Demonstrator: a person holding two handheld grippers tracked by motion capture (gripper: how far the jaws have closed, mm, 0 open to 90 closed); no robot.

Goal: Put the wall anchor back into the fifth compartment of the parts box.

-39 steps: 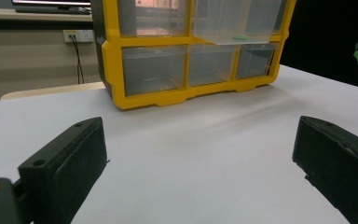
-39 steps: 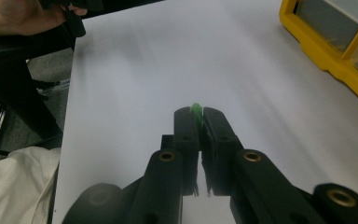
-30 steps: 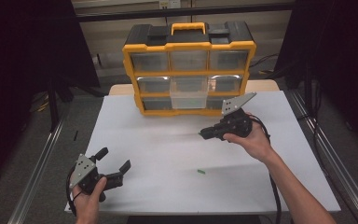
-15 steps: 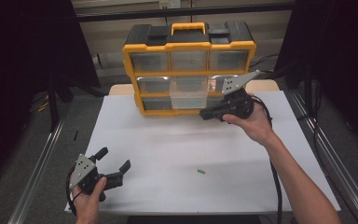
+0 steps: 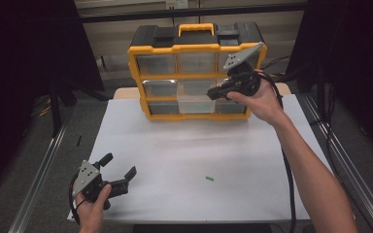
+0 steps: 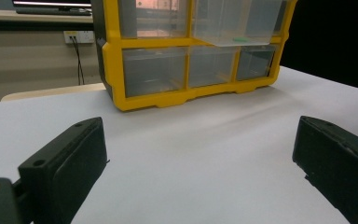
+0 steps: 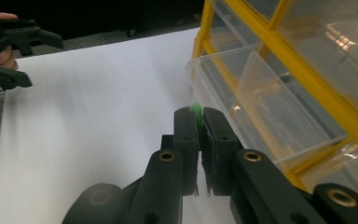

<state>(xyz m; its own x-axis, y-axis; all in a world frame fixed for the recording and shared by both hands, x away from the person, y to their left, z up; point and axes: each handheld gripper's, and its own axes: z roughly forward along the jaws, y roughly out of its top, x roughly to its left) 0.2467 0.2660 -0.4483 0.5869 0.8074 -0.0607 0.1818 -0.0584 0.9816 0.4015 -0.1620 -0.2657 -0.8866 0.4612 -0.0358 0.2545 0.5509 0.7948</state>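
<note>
Right tongs carry a tiny green piece to the pulled-out drawer.

High view: right tongs (image 5: 212,94) reach the yellow organizer (image 5: 196,73) at the tabletop's (image 5: 184,145) far edge; another green bit (image 5: 209,178) lies near.
Left gripper view: left tongs (image 6: 200,163) gape wide, idle.
Right gripper view: green piece (image 7: 196,111) pinched at the tips beside the drawer (image 7: 261,121); seemingly light, stiff, easily dropped.

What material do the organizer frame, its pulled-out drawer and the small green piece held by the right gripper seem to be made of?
Organizer frame: likely hard moulded plastic, yellow with a slight sheen and rounded edges.
Pulled-out drawer: clear, glossy plastic; it is see-through and reflects light.
Green piece: too small to tell, perhaps plastic; only a bright tip shows between the fingers of the right gripper.
</note>
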